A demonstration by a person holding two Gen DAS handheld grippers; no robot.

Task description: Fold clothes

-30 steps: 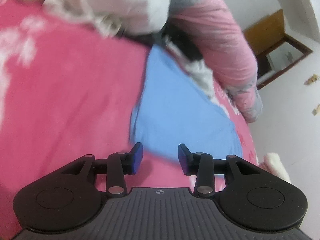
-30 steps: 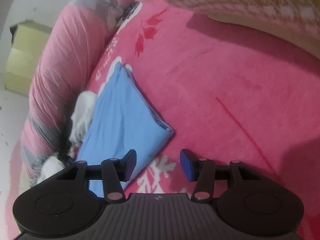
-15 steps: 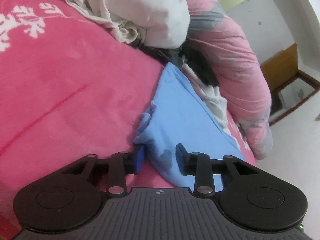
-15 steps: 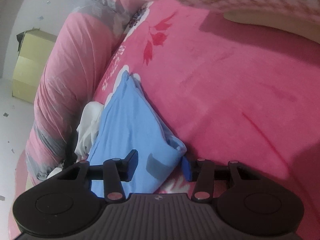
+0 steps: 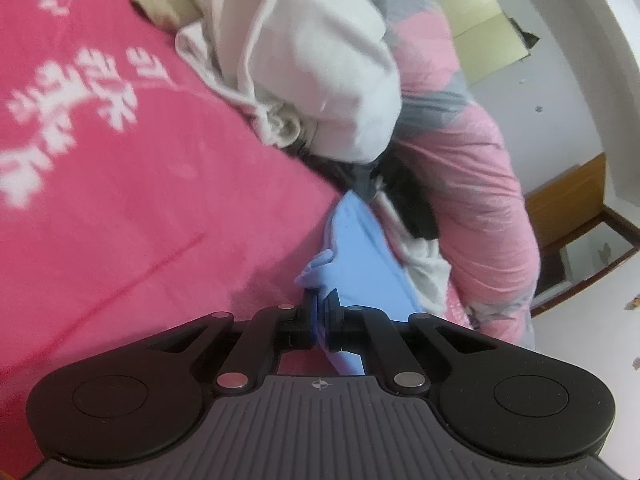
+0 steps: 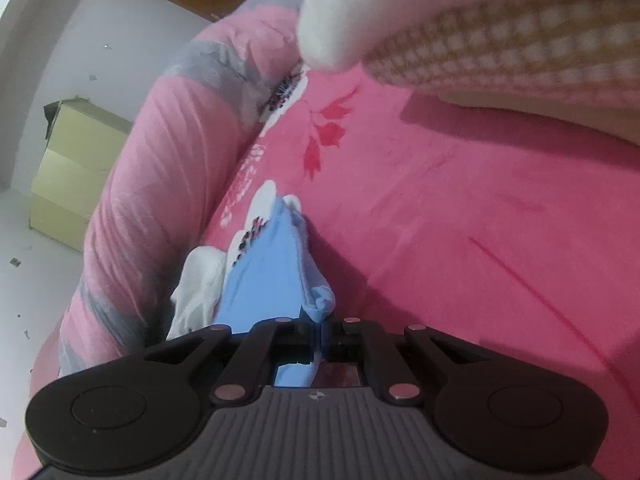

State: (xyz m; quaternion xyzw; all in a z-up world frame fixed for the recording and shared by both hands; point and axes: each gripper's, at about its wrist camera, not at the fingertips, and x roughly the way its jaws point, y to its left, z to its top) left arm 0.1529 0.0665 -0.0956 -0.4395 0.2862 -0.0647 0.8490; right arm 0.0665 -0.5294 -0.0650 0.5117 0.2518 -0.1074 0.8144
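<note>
A folded light-blue garment [image 5: 360, 248] lies on the pink blanket [image 5: 140, 208], close to a rolled pink quilt. My left gripper [image 5: 320, 312] is shut on one near corner of it, and the cloth bunches up just ahead of the pads. In the right wrist view the same blue garment [image 6: 272, 276] runs away from me along the quilt. My right gripper [image 6: 322, 330] is shut on its other near corner, with a small wad of blue cloth puckered above the fingertips. The stretch of cloth between the two corners is hidden under the gripper bodies.
A heap of white and beige clothes [image 5: 312, 64] sits beyond the blue garment. The rolled pink-and-grey quilt [image 6: 160, 184] borders the bed's edge, with white cloth [image 6: 196, 292] tucked against it. A checked cloth [image 6: 500, 36] hangs at the top right. Cardboard boxes [image 6: 68, 168] stand on the floor.
Both grippers went from open beside the blue garment to straddling its corners, then shut on them. The corners now bunch up and lift slightly.
</note>
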